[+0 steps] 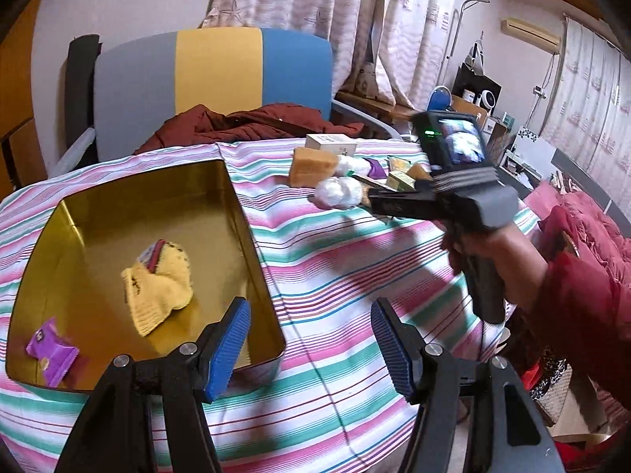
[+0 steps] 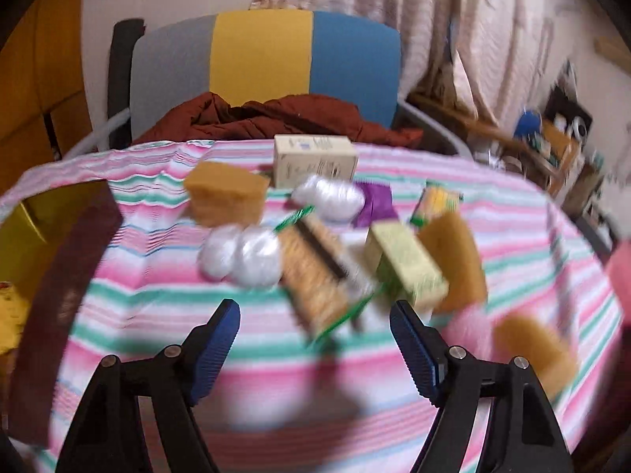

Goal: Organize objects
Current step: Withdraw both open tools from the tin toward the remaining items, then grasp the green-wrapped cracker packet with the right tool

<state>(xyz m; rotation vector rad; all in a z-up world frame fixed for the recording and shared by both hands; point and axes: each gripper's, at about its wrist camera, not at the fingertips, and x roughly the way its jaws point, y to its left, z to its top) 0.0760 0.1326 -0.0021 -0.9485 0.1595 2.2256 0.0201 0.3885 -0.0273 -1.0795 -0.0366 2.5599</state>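
Gold tin [image 1: 252, 236] sits left of your pile. Both claws gape empty: left gripper [image 1: 309, 349] by the tin, right gripper [image 2: 315, 349] nearer the cracker packet [image 2: 315, 276], its long axis diagonal across the jaws.

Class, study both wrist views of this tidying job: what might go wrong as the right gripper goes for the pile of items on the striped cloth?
1. The items are crowded: the biscuit packet, pale green box and a sponge touch or overlap, so the open right gripper may nudge neighbours or catch two things.
2. The view is blurred, so aim could be off.
3. The striped cloth is loose and may bunch, shifting things.
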